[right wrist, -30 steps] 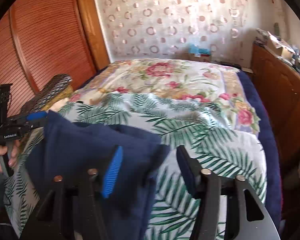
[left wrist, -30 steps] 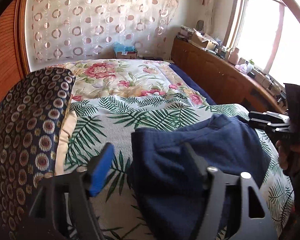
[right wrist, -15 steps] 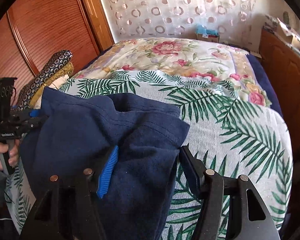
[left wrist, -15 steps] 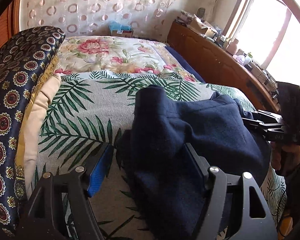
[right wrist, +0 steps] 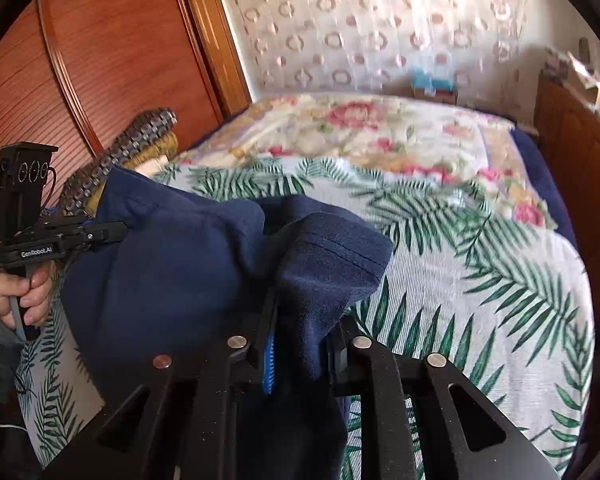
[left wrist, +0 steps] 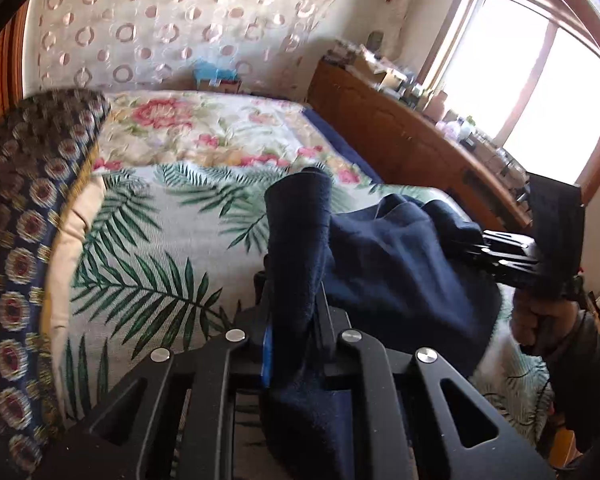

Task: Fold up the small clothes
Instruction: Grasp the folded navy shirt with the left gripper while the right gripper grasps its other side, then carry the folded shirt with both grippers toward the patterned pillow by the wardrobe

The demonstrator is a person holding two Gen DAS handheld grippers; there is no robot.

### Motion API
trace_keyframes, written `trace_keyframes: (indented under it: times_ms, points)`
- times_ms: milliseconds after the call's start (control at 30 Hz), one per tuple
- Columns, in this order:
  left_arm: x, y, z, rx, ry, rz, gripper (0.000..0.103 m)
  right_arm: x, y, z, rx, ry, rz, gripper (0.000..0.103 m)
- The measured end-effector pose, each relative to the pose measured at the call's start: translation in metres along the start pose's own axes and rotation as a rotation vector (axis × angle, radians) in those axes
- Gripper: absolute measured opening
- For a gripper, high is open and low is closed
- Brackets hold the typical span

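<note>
Fabric fills both grips: your left gripper [left wrist: 292, 320] and right gripper [right wrist: 300, 336] are closing, pinched on the navy garment [right wrist: 172, 264] above the palm-print bedspread [right wrist: 480, 280]. Hold both corners level and taut so the fold lands square.

We see one navy blue garment [left wrist: 384, 276] of soft, fleecy cloth, bunched and lifted off the palm-leaf bedspread [left wrist: 148, 248] rather than lying flat. It hangs slack between two held corners, sagging in the middle into deep folds. On one side a narrow fold stands upright like a peak; on the other a hemmed edge with a stitched seam [right wrist: 340, 248] juts outward. What kind of garment it is, we cannot tell.
</note>
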State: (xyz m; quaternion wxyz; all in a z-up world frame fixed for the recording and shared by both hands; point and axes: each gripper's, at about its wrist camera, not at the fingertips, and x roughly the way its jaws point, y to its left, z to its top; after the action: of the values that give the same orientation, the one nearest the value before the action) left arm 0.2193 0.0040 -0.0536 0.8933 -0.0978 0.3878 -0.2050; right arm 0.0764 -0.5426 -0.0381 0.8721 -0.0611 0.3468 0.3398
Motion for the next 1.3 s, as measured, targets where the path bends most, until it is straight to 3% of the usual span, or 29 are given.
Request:
trace_keyframes:
  times_ms: [300, 667, 933, 1300]
  points:
    - [-0.068, -0.02, 0.002, 0.048, -0.139, 0.017, 0.015, -0.04, 0.025, 0.011, -0.053, -0.14, -0.008, 0.016]
    - [-0.13, 0.003, 0.013, 0.021, -0.29, 0.138, 0.015, -0.049, 0.064, 0.051, -0.188, -0.244, 0.059, 0.016]
    - [-0.157, 0.056, -0.008, -0.122, -0.404, 0.247, 0.015, -0.006, 0.113, 0.124, -0.397, -0.267, 0.119, 0.016]
    - [-0.161, 0.108, -0.059, -0.304, -0.428, 0.4, 0.015, 0.1, 0.169, 0.191, -0.563, -0.183, 0.241, 0.016]
